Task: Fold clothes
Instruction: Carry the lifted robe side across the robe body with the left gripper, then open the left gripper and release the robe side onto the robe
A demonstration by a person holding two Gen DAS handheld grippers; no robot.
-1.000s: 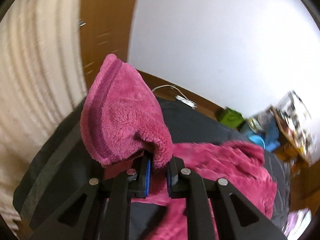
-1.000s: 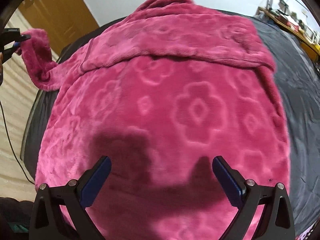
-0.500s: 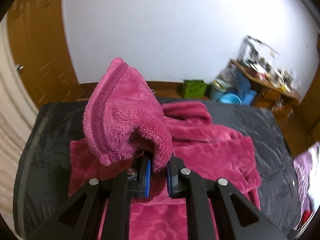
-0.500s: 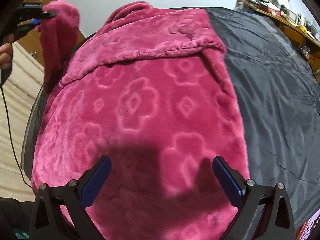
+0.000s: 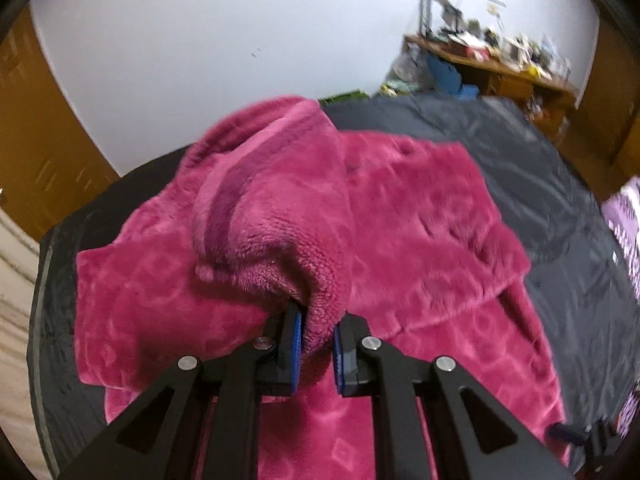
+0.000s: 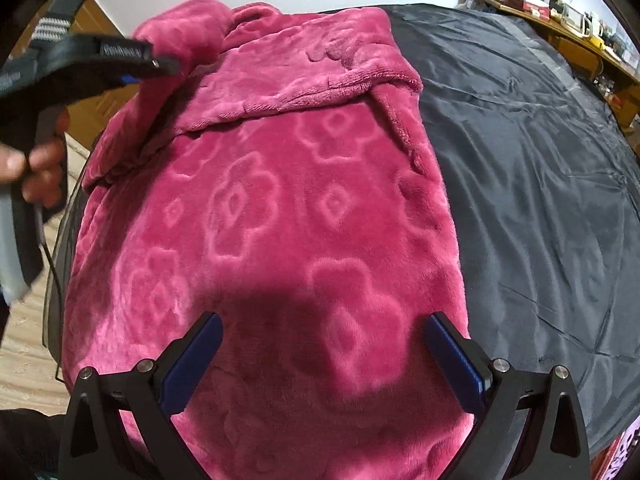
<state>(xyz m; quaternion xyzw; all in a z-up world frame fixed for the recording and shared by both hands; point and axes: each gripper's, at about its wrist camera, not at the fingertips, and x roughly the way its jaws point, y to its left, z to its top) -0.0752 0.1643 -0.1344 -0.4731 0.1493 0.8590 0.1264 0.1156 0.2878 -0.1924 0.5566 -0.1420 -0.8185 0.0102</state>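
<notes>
A magenta fleece robe [image 6: 288, 216] with an embossed flower pattern lies spread on a dark grey sheet [image 6: 540, 168]. My left gripper [image 5: 317, 344] is shut on the robe's sleeve cuff [image 5: 276, 216] and holds it bunched above the robe's body [image 5: 420, 220]. In the right wrist view the left gripper [image 6: 160, 66] shows at upper left with the sleeve [image 6: 188, 36] over the robe's collar area. My right gripper [image 6: 320, 356] is open and empty, low over the robe's lower part.
The dark sheet [image 5: 520, 160] covers a bed. A wooden desk [image 5: 492, 68] with clutter stands at the far right against a white wall. A wooden door [image 5: 36, 152] is at the left. Pale flooring [image 6: 28, 344] lies beside the bed.
My left gripper has carried the sleeve cuff rightward, from beside the bed to over the robe's body. The right gripper stays open over the robe's lower part.
</notes>
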